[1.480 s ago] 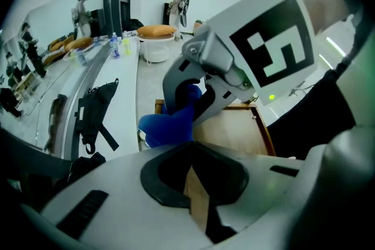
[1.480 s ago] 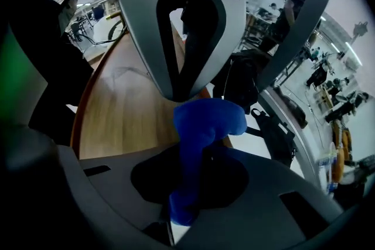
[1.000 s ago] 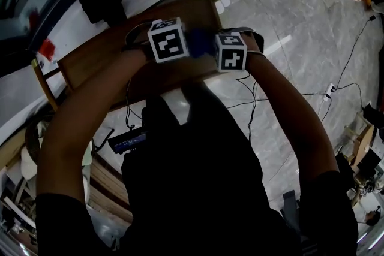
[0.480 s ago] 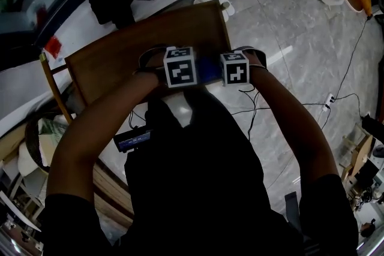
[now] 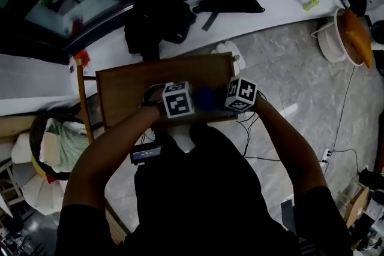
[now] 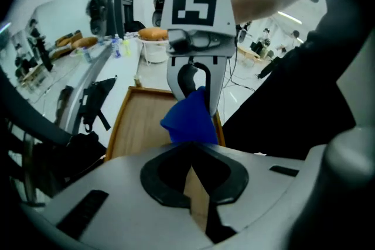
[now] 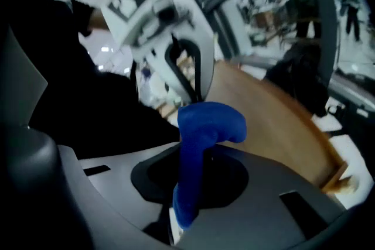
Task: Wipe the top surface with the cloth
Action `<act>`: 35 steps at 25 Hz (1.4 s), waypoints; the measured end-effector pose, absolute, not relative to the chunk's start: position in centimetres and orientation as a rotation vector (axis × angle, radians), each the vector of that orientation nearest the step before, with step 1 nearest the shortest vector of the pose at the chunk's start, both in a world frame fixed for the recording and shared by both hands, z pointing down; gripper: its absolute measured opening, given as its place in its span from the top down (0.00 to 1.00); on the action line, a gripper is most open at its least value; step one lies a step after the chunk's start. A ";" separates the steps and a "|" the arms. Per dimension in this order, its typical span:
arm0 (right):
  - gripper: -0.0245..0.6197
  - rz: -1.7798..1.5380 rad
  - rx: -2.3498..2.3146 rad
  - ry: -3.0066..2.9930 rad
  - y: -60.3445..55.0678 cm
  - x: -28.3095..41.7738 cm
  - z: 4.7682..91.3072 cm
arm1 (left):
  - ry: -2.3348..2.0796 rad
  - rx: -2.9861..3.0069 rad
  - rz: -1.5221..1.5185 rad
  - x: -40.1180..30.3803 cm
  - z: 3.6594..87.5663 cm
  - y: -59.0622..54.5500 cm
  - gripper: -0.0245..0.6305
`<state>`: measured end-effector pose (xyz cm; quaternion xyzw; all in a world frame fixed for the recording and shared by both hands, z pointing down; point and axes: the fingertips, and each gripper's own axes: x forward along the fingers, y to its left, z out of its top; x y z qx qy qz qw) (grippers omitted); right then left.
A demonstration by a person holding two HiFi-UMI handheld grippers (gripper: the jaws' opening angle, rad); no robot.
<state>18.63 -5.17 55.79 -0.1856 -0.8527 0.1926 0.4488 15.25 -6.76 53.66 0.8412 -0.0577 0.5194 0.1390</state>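
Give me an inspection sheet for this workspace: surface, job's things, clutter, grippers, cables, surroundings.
Surface: wooden tabletop with a raised rim; no spills visible.
Job's things: blue cloth, bunched between the two grippers at the table's near edge.
Clutter: nothing seen on the tabletop.
Grippers: right gripper has its claw shut on the cloth. The left gripper claw looks shut, with no cloth between its jaws in its own view.
Cables: thin cables trail across the floor on the right.
Surroundings: tiled floor; black bag on the white counter behind; white slippers beside the table's far corner.
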 end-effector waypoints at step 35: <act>0.86 0.361 -0.161 -3.396 15.6 15.2 15.1 | -1.259 2.571 0.115 -0.6 22.2 23.1 0.95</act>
